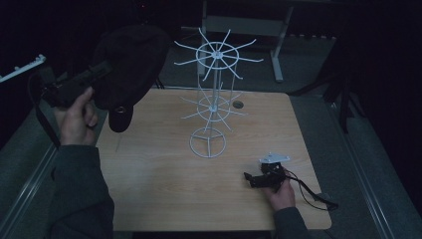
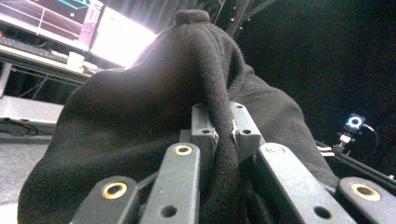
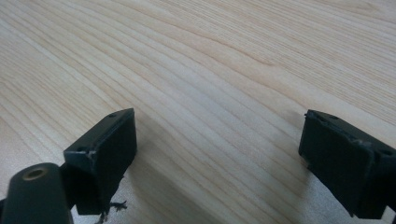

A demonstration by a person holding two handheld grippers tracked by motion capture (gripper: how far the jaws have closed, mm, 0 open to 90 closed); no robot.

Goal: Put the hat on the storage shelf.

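Gripping a fold of the black cap (image 1: 130,64), your left gripper (image 1: 102,69) holds it beside the white wire rack (image 1: 213,94); your right gripper (image 1: 256,179) rests spread wide on the table (image 1: 159,189)

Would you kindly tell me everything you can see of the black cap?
The black cap looks like soft, felt-like cloth, with a small button on top of its crown and a brim hanging down. It is held in the air at the table's far left corner, left of the white wire rack. The left tool pinches a fold of its cloth; nothing else touches it.
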